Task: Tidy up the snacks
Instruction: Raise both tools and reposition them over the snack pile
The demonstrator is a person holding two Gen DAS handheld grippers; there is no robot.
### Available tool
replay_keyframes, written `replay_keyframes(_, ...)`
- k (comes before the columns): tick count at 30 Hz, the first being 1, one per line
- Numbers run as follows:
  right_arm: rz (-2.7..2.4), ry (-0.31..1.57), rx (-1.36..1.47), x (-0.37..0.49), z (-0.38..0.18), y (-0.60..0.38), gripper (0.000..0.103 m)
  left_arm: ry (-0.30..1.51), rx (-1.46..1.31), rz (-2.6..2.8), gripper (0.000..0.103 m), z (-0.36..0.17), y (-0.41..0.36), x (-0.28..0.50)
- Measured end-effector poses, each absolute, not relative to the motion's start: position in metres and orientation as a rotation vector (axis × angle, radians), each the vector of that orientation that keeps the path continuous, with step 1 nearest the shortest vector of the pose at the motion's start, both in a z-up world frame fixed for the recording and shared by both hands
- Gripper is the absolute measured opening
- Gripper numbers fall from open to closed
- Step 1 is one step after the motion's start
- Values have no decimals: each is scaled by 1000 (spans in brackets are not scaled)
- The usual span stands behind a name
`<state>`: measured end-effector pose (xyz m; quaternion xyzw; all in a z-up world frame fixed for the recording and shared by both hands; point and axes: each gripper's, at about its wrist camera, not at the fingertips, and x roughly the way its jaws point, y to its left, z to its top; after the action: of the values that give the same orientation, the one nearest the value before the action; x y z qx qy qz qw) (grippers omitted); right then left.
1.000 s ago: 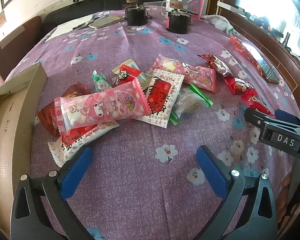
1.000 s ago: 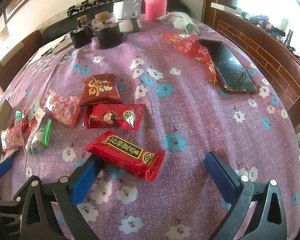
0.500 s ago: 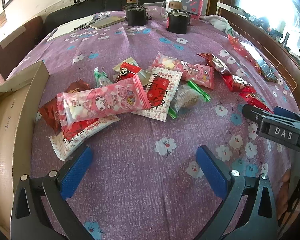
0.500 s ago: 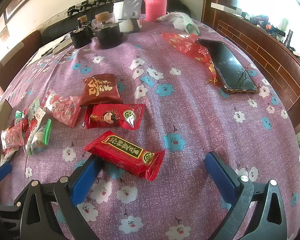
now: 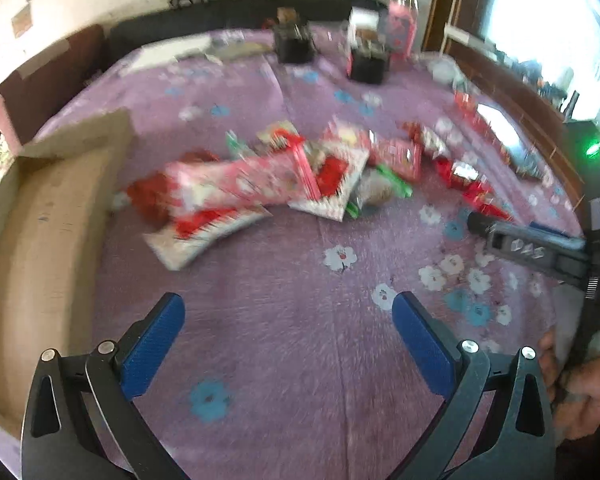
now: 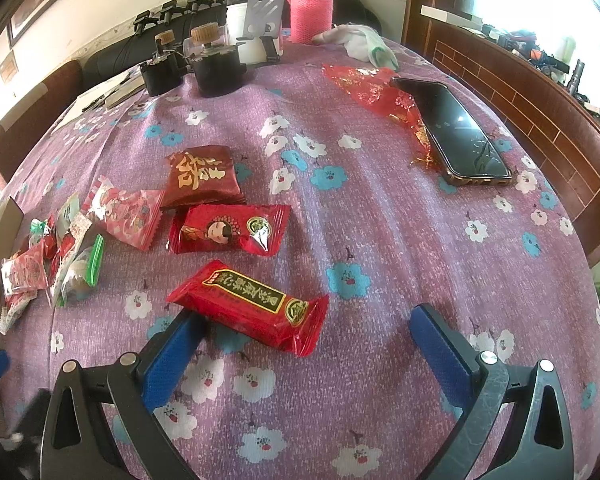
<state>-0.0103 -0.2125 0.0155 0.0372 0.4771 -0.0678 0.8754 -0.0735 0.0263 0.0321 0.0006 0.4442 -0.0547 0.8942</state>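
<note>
A heap of snack packets [image 5: 284, 180] lies on the purple flowered cloth, blurred in the left wrist view, with a long pink packet [image 5: 240, 186] on top. My left gripper [image 5: 288, 316] is open and empty, well short of the heap. My right gripper [image 6: 304, 328] is open and empty; a long red bar packet [image 6: 248, 306] lies just ahead of it, near the left finger. Beyond it lie a red packet with a face [image 6: 230, 229], a dark red packet [image 6: 202, 174] and a pink packet [image 6: 126, 212]. The right gripper [image 5: 524, 246] also shows in the left wrist view.
A cardboard box [image 5: 40, 232] stands at the left edge of the table. A phone [image 6: 456, 132] lies on red foil [image 6: 372, 84] at the right. Two black jars [image 6: 216, 66], a white cup [image 6: 248, 36] and a pink flask [image 6: 311, 8] stand at the back.
My left gripper has pulled back and swung, so the heap sits farther off and the view is blurred. The right gripper has barely moved.
</note>
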Motion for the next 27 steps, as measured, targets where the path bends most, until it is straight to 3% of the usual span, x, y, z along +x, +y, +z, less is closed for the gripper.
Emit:
replay_keyframes(5,-144,974,96,-22,21,-215,103,767,-32,-69,103,75,52,-109)
replay_keyframes(11,-152,862,122,-55,53,-219,103,704,-13,-41,103,103,69,-129)
replay_keyframes(21,-173,530,-13,-99,146,-194,103,665,7,-27,103,119,73,-145)
replay_keyframes(27,-136,511,-42,-96,170,-179,103,657,29,-12,103,120,73,-142)
